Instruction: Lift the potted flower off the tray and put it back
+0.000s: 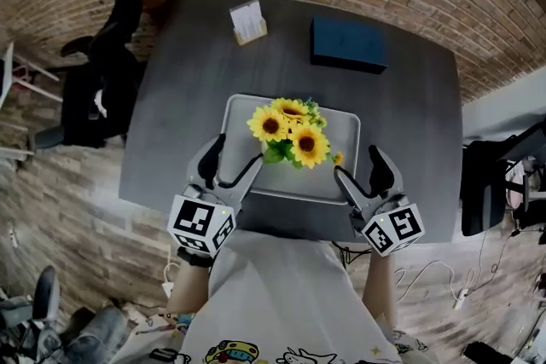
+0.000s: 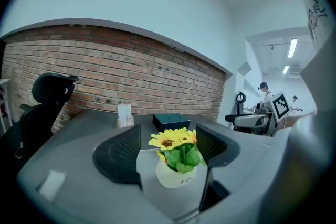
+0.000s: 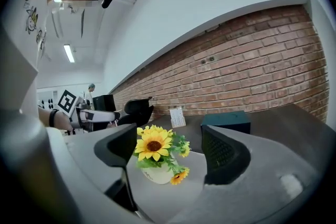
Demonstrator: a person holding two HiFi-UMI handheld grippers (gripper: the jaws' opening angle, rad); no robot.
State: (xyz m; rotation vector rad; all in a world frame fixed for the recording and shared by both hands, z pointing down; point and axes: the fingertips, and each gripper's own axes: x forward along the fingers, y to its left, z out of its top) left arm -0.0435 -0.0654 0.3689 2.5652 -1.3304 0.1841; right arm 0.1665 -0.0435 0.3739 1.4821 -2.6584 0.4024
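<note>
The person is wearing a pale grey shirt [image 1: 281, 286] that is showing cartoon prints at six o'clock in the head view. A dark band [image 1: 193, 257] is circling the left wrist. The left gripper [image 1: 232, 162], at eight o'clock, and the right gripper [image 1: 358, 170], at four o'clock, are showing light grey moulded bodies and black grid-textured pads [image 2: 123, 152]. Each gripper is carrying a white cube [image 1: 201, 222] that is bearing black square markers on its faces.

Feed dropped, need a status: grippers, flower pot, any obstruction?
Left gripper open, empty. Right gripper open, empty. Potted flower upright on tray, untouched. Nothing blocking.
</note>
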